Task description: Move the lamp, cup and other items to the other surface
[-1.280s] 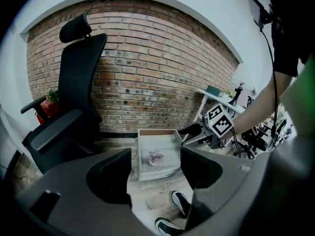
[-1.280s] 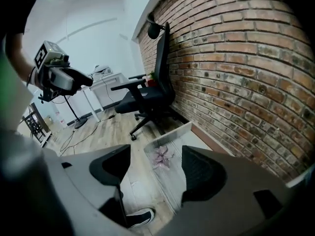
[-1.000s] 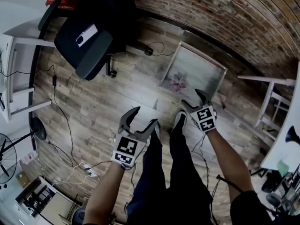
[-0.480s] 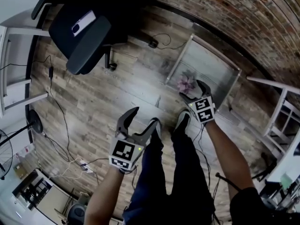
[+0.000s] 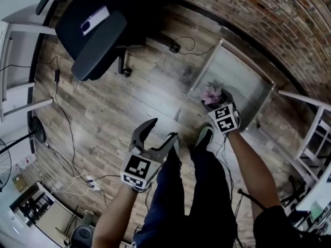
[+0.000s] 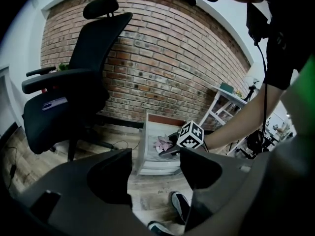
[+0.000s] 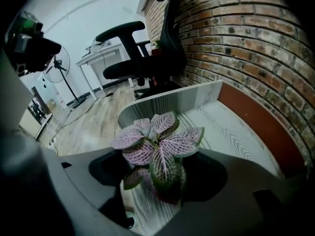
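Now the right gripper [image 7: 158, 177] has its jaws wide, just easing inward, not yet pressing the small pink-veined plant [image 7: 157, 141] between them on the grey ribbed surface [image 7: 231, 127] below — likely light, leaves soft and bruisable — so grip low, under the foliage.

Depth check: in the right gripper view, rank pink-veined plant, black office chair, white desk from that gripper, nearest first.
1. Pink-veined plant: between its jaws, which have just been closing.
2. Black office chair: beyond, by the brick wall.
3. White desk: farthest, left of the chair.
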The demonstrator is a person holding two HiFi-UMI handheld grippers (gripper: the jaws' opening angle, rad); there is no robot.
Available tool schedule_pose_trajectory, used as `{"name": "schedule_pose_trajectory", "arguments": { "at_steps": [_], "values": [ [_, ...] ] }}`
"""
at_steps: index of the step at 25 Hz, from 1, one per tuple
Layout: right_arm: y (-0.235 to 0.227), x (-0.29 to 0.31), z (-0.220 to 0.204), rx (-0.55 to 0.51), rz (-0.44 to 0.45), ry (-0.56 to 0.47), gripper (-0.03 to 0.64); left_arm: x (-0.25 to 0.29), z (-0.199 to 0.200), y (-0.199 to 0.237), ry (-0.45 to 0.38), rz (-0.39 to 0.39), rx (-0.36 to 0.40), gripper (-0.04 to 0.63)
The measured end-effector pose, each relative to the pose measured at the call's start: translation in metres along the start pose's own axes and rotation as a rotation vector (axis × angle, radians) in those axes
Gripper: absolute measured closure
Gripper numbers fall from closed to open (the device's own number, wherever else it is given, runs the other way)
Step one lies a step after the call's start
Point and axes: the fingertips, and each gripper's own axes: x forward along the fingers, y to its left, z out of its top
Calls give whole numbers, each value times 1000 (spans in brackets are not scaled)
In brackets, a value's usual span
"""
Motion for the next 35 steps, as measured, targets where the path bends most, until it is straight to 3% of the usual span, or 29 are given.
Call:
{"name": "schedule_pose_trajectory", "arguments": {
  "at_steps": [1, 7, 11, 15, 24, 30, 35],
  "values": [
    [-1, 1, 0, -14, -7, 2, 325, 1, 1, 0, -4, -2, 3, 291],
    [5, -22, 18, -1, -9, -27, 331, -7, 13, -1, -16, -8, -1, 296],
    [13, -70, 49, 27, -17, -60, 331, -28, 43, -12, -48, -25, 58, 298],
    [29, -144, 85, 42, -27, -78, 331, -67, 85, -40, -42, -53, 84, 299],
    [61, -351, 168, 112, -132, -217, 331, -163, 195, -104, -149, -122, 199, 304],
    [85, -467, 190, 147, -238, -314, 331, -226, 241, -129, -243, -134, 241, 357],
    [97, -540, 182, 114, -367, -342, 331, -247, 247, -155, -280, -188, 298, 385]
  ]
}}
